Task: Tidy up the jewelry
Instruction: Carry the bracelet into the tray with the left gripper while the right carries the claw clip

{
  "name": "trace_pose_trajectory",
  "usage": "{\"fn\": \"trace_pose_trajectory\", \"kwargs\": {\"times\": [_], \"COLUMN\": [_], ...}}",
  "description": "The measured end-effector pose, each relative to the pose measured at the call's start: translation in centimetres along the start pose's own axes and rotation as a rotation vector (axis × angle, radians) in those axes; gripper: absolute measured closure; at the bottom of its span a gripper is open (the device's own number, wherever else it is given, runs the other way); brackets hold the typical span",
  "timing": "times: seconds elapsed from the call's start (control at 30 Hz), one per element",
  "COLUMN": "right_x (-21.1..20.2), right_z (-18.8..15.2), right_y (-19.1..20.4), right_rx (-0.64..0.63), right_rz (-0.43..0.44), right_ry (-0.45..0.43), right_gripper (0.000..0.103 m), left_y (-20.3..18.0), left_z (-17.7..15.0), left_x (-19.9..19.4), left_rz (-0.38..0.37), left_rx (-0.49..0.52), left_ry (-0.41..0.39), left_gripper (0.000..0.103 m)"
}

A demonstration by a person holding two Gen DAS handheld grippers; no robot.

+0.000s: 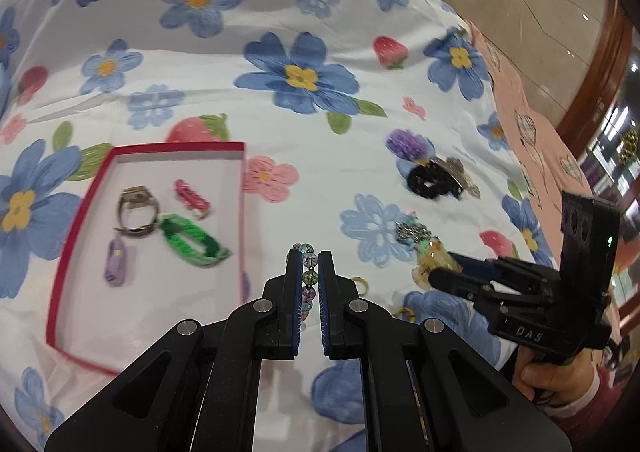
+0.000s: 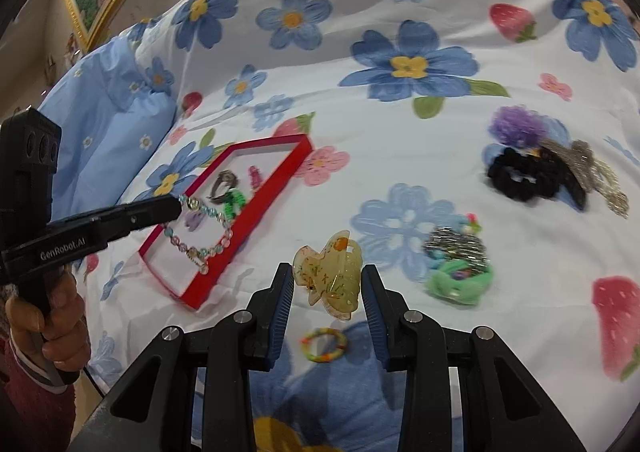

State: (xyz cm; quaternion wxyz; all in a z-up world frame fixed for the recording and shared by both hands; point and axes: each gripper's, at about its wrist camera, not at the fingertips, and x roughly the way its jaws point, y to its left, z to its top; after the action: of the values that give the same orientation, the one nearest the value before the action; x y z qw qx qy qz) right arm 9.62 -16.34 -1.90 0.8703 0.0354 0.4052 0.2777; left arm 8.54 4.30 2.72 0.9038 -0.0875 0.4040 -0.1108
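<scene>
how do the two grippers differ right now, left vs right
The left gripper is shut on the beaded bracelet, while the right gripper is open around the yellow hair claw without clamping it. The left gripper carries the beaded bracelet at the red box; the right gripper sits low over the floral sheet, away from the box. Both are black with blue pads.

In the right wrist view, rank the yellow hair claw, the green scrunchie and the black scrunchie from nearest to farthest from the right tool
1. Yellow hair claw, between the open right tool fingers.
2. Green scrunchie, off right.
3. Black scrunchie, far right, beyond.
</scene>
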Motion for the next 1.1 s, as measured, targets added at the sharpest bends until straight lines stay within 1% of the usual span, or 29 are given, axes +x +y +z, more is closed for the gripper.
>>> {"fn": "trace_pose_trajectory", "kwargs": {"times": [0.2, 0.47, 0.67, 0.83, 1.03, 1.1], "right_x": [1.6, 4.6, 7.2, 9.8, 12.8, 14.0], "right_z": [0.5, 1.9, 3.0, 3.5, 4.1, 4.2], "right_y": [3.2, 7.1, 9.6, 11.3, 12.6, 12.9], "right_rx": [-0.05, -0.107, -0.139, -0.161, -0.194, -0.205], "right_rz": [0.053, 0.123, 0.167, 0.191, 0.19, 0.185], "right_ry": [0.013, 0.037, 0.058, 0.09, 0.132, 0.153], "right_gripper": [0.068, 0.068, 0.068, 0.068, 0.068, 0.068], "left_y": [3.1, 6.9, 9.4, 11.2, 13.8, 14.8], "left_z": [0.1, -0.4, -0.8, -1.0, -1.4, -1.8], "left_x": [-1.7, -2.4, -2.0, -1.1, 0.3, 0.9], "left_rz": [0.036, 0.074, 0.091, 0.084, 0.08, 0.092], "left_rx": [-0.056, -0.127, -0.177, -0.216, -0.268, -0.287], "left_ry": [-0.035, -0.048, -0.036, -0.025, -0.003, 0.01], "left_gripper": [0.097, 0.097, 0.097, 0.097, 0.097, 0.097]}}
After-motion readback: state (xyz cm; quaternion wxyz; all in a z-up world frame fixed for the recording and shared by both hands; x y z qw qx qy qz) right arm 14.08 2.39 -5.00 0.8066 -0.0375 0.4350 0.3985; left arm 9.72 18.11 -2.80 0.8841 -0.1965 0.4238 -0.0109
